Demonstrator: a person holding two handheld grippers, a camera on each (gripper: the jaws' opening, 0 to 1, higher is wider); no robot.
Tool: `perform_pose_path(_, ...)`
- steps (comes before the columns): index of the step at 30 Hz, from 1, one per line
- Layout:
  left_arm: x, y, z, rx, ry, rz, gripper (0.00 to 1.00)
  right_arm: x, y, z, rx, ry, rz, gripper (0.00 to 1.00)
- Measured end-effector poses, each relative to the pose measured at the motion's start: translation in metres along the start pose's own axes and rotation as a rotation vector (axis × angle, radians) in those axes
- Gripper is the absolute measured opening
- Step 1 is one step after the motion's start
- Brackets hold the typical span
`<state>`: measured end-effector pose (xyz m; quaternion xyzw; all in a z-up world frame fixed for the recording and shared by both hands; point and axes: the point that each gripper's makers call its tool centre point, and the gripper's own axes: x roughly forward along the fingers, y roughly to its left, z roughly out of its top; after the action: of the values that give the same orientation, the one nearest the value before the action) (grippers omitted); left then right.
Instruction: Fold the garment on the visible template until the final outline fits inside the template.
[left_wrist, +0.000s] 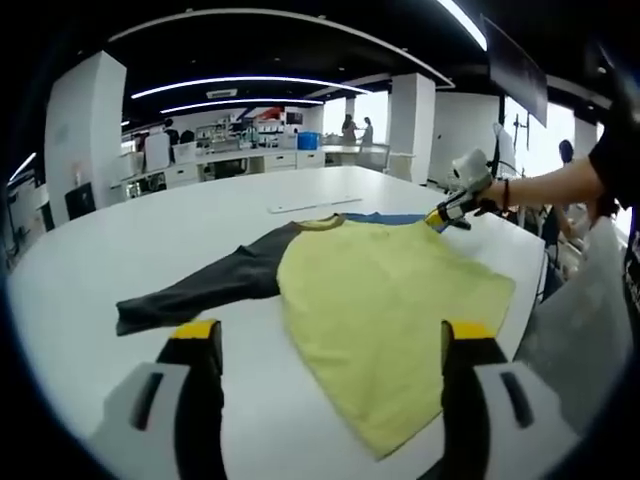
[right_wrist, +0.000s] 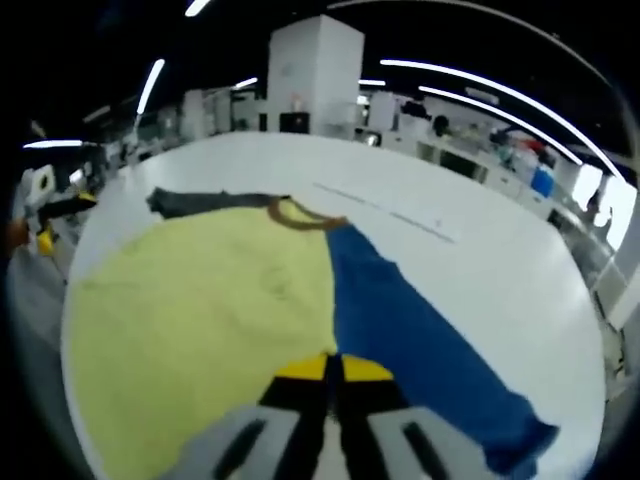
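In the left gripper view, the left gripper (left_wrist: 330, 345) hangs spread and empty over the near desk (left_wrist: 150, 240) edge; the shirt (left_wrist: 385, 300) lies flat mid-desk, dark sleeve (left_wrist: 195, 290) outstretched. In the right gripper view, the right gripper (right_wrist: 330, 368) is pressed together where the yellow body meets the blue sleeve (right_wrist: 400, 330), probably pinching cloth. Risk: pulling one-sided may drag the whole shirt or bunch it instead of creasing cleanly.
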<state>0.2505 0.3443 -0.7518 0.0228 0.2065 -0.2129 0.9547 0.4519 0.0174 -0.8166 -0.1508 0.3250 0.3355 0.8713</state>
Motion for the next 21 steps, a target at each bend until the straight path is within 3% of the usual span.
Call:
perform_pose_path(2, 0.000, -0.001, 0.001, 0.000, -0.001, -0.003, 0.89, -0.002, -0.002, -0.003, 0.020, -0.006, -0.032, 0.03)
perform_pose_path(7, 0.001, -0.001, 0.002, 0.004, 0.002, -0.005, 0.90, -0.012, -0.013, -0.008, 0.188, -0.053, -0.100, 0.19)
perform_pose_path(17, 0.003, 0.001, 0.004, 0.002, -0.006, 0.010, 0.98, -0.044, -0.076, -0.025, 0.369, -0.112, -0.283, 0.55)
perform_pose_path(21, 0.004, 0.001, 0.003, 0.013, 0.000, 0.011, 0.99, -0.061, -0.096, -0.035, 0.405, -0.119, -0.350, 0.62)
